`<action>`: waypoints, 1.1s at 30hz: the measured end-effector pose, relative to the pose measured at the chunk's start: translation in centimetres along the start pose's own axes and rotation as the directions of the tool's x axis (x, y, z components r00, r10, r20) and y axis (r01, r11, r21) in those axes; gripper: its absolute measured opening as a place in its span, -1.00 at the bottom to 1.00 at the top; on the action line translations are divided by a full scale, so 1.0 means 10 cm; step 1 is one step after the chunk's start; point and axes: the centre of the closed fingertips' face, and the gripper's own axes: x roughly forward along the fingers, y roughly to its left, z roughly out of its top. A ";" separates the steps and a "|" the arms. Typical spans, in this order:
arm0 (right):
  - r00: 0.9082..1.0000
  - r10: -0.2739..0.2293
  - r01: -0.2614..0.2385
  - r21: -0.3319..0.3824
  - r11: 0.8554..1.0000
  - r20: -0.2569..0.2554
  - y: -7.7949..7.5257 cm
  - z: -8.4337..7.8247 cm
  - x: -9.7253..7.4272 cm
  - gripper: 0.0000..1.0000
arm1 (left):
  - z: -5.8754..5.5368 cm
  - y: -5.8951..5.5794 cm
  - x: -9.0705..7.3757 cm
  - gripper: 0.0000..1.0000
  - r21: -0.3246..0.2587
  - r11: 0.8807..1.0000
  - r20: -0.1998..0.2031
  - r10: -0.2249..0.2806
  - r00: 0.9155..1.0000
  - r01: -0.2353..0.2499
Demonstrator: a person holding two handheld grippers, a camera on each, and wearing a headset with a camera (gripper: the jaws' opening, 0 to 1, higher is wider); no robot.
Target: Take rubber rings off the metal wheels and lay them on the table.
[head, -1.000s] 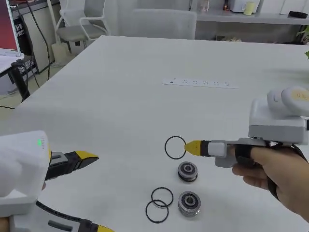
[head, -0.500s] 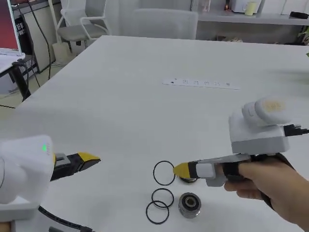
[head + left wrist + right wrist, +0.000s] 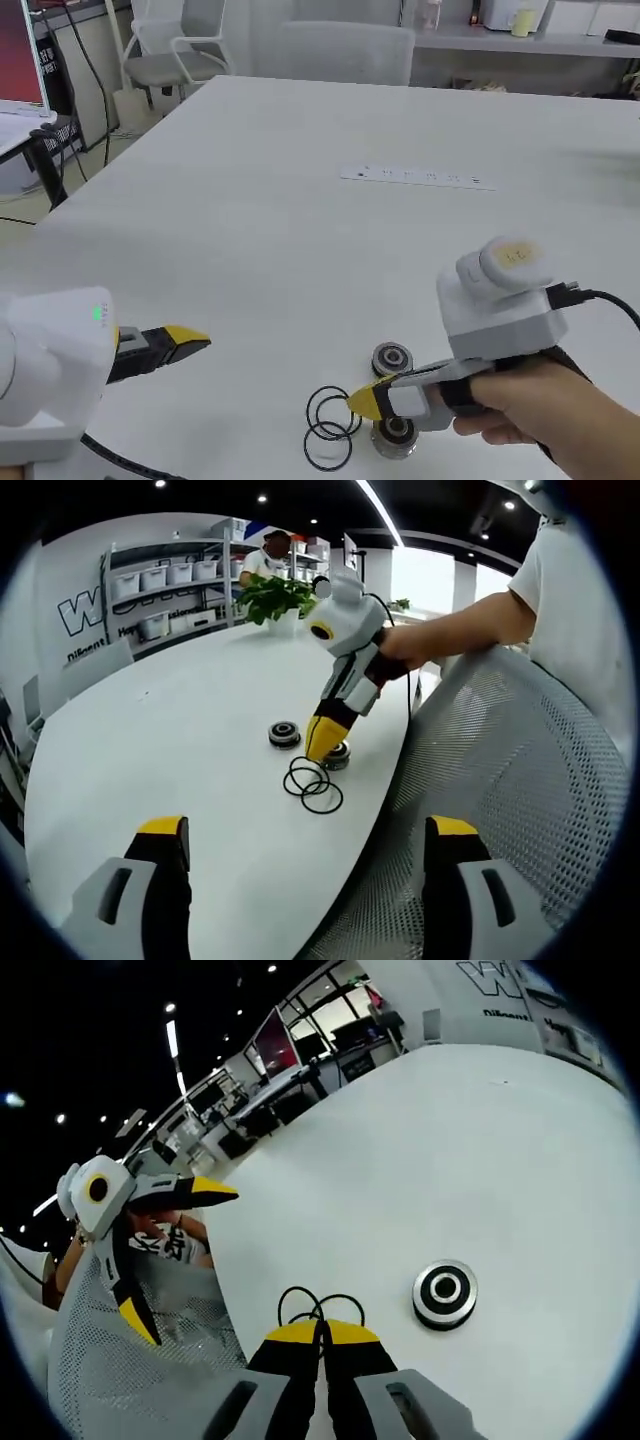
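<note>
Two metal wheels lie near the table's front edge, one (image 3: 391, 358) further back and one (image 3: 396, 433) just under my right gripper (image 3: 360, 403). That gripper is shut on a thin black rubber ring (image 3: 331, 406) and holds it low over the table, against two more rings (image 3: 328, 447) lying there. In the right gripper view the jaws (image 3: 322, 1330) are pressed together with ring loops (image 3: 318, 1305) at their tips and a wheel (image 3: 445, 1294) to the right. My left gripper (image 3: 305, 832) stands open and holds nothing, well left of the rings (image 3: 312, 782); its yellow fingertip (image 3: 184, 340) points toward them.
A white power strip (image 3: 417, 177) lies flat at mid-table. The white table (image 3: 260, 200) stretches far back, with office chairs (image 3: 345, 50) beyond its far edge. A mesh chair (image 3: 500, 740) stands at the near edge by the person.
My right gripper has carried the ring down and toward the front, from beside the far wheel to the two rings lying on the table. The left gripper has stayed put.
</note>
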 end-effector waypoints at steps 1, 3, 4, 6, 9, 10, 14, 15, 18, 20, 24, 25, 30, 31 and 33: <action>1.000 -0.003 0.003 -0.001 1.000 -0.003 -0.01 -0.01 0.00 -1.00 | 0.00 0.00 0.00 0.93 -0.001 1.000 0.000 0.000 1.000 0.000; 1.000 -0.004 0.004 -0.003 1.000 -0.015 -0.02 -0.03 0.01 -1.00 | -0.01 0.01 0.00 0.92 0.001 1.000 0.000 0.002 1.000 -0.002; 1.000 -0.007 0.007 -0.005 1.000 -0.021 -0.02 -0.04 0.02 -1.00 | -0.01 0.02 0.00 0.92 0.001 1.000 0.000 0.003 1.000 -0.003; 1.000 -0.011 0.011 -0.009 1.000 -0.025 -0.03 -0.05 0.02 -1.00 | 0.00 0.01 0.00 0.92 0.001 1.000 0.000 0.001 1.000 -0.001; 0.999 -0.009 0.009 -0.011 1.000 -0.034 -0.03 -0.07 0.02 -1.00 | -0.02 0.00 0.00 0.92 0.000 1.000 -0.006 -0.006 1.000 0.006; 0.999 -0.010 0.010 -0.012 1.000 -0.036 -0.03 -0.07 0.03 -1.00 | -0.02 0.00 0.00 0.92 0.000 1.000 -0.007 -0.007 1.000 0.007; 0.999 -0.019 0.018 -0.027 0.999 -0.038 -0.04 -0.08 0.03 -1.00 | -0.02 0.00 0.00 0.92 -0.004 1.000 -0.006 -0.008 1.000 0.008; 0.999 -0.023 0.022 -0.030 0.999 -0.037 -0.05 -0.07 0.03 -1.00 | -0.02 0.01 0.00 0.92 -0.003 1.000 -0.006 -0.008 1.000 0.008; 0.999 -0.026 0.025 -0.032 0.999 -0.035 -0.06 -0.07 0.03 -1.00 | -0.03 0.01 0.00 0.92 0.000 1.000 -0.012 -0.008 1.000 0.008; 0.999 -0.026 0.024 -0.032 0.999 -0.036 -0.06 -0.07 0.03 -1.00 | -0.03 0.01 0.00 0.91 0.002 1.000 -0.015 -0.009 1.000 0.009; 0.999 -0.028 0.026 -0.046 0.999 -0.042 -0.05 -0.08 0.03 -1.00 | -0.04 0.01 0.00 0.91 0.003 1.000 -0.018 -0.008 1.000 0.008; 0.998 -0.029 0.027 -0.056 0.998 -0.049 -0.04 -0.08 0.03 -1.00 | -0.04 0.01 0.00 0.91 0.003 1.000 -0.018 -0.008 1.000 0.008; 0.996 -0.038 0.031 -0.101 0.994 -0.077 -0.02 -0.11 0.02 -1.00 | -0.04 0.00 0.00 0.90 0.002 1.000 -0.019 -0.006 1.000 0.006; 0.997 -0.039 0.031 -0.109 0.994 -0.074 -0.02 -0.11 0.03 -1.00 | -0.04 0.00 0.01 0.90 0.002 1.000 -0.020 -0.005 1.000 0.005; 0.996 -0.047 0.038 -0.119 0.992 -0.074 -0.03 -0.10 0.03 -1.00 | -0.04 0.00 0.01 0.90 0.003 1.000 -0.023 -0.005 1.000 0.005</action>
